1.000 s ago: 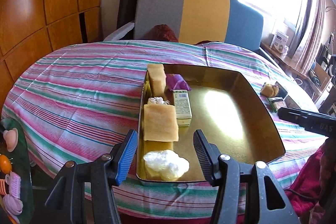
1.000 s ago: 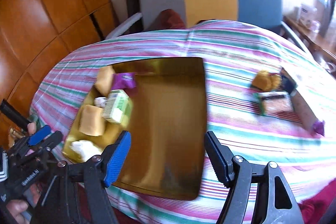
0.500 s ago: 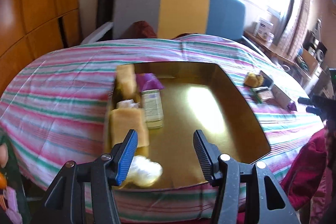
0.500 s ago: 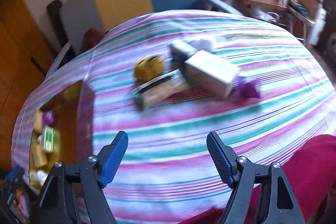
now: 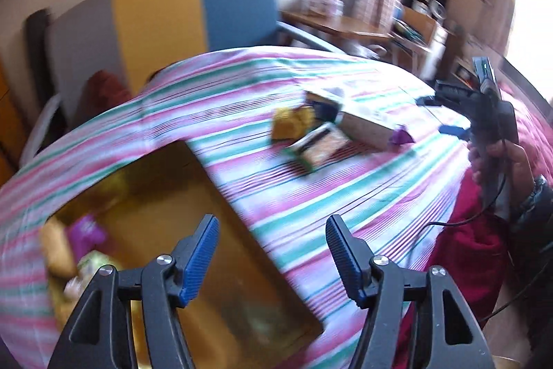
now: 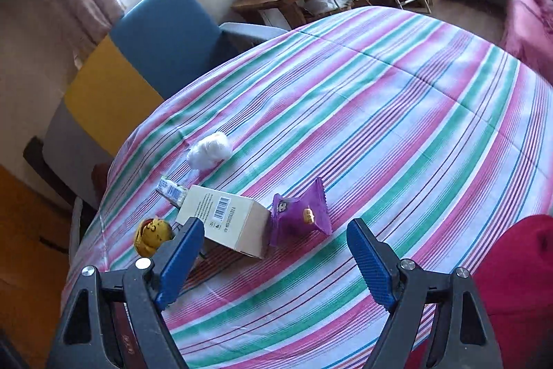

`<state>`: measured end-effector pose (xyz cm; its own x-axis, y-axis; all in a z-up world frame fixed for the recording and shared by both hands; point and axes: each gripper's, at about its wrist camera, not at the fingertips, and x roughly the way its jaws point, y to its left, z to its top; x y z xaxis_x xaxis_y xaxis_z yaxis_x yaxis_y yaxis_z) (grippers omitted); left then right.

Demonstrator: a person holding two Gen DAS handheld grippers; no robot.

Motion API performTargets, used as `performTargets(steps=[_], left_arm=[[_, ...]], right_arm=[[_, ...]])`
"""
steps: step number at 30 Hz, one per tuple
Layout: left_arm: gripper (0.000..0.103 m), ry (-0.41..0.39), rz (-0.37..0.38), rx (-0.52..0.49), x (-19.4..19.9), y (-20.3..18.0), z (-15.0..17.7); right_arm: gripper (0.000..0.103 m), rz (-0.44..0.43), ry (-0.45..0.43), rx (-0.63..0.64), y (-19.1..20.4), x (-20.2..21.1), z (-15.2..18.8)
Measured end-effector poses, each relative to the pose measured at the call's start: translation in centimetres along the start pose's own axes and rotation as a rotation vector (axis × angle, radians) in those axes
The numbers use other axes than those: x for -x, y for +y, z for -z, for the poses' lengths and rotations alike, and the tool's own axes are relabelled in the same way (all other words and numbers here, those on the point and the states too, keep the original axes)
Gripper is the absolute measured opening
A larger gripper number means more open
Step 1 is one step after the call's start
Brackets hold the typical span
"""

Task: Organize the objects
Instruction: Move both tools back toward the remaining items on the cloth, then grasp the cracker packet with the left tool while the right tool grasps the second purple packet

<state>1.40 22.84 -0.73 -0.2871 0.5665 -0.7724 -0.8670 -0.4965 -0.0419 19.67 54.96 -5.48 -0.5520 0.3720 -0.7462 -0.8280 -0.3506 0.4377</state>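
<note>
Gold metal tray sits at the left of the striped cloth; blurred items lie along its left wall, a purple packet among them. The rest of the tray floor is bare.

Left gripper hovers over the tray's right edge, jaws apart, holding nothing.

Right of the tray, well apart from it, the loose cluster lies on the cloth. From the right wrist view, left to right: yellow toy, partly hidden behind the left finger; a small blue-and-white pack; cream box lying on its side, barcode up; white puff, beyond the box and apart from it; purple pouch, touching the box's right end.

Right gripper hangs just short of the cluster, jaws wide apart, empty, aimed roughly at the gap between box and pouch.

Step in hand, as judged: reaching for the next item to move to the tray. Several items left on the cloth, so the task is partway.

Next move calls for: advance and lower the right gripper, centre the jaws on the pouch, close gently. Pouch is soft and crinkly, so it may slide or nudge the box.
</note>
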Motion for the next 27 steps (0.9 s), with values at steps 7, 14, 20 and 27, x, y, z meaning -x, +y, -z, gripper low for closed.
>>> performTargets(steps=[7, 14, 20, 27], left_arm=[[0.066, 0.073, 0.074, -0.145, -7.2, -3.6, -4.7], [0.066, 0.151, 0.118, -0.265, -13.5, -5.6, -7.5], [0.066, 0.228, 0.093, -0.357, -18.7, -6.7, -8.1], [0.066, 0.264, 0.089, -0.389, -22.2, -7.1, -8.8]], right_arm=[[0.088, -0.056, -0.026, -0.022, -0.2, 0.2, 0.1], [0.089, -0.09, 0.006, -0.02, 0.0, -0.4, 0.1], [0.089, -0.112, 0.02, -0.013, 0.1, -0.5, 0.3], [0.09, -0.138, 0.018, -0.027, -0.1, -0.4, 0.3]])
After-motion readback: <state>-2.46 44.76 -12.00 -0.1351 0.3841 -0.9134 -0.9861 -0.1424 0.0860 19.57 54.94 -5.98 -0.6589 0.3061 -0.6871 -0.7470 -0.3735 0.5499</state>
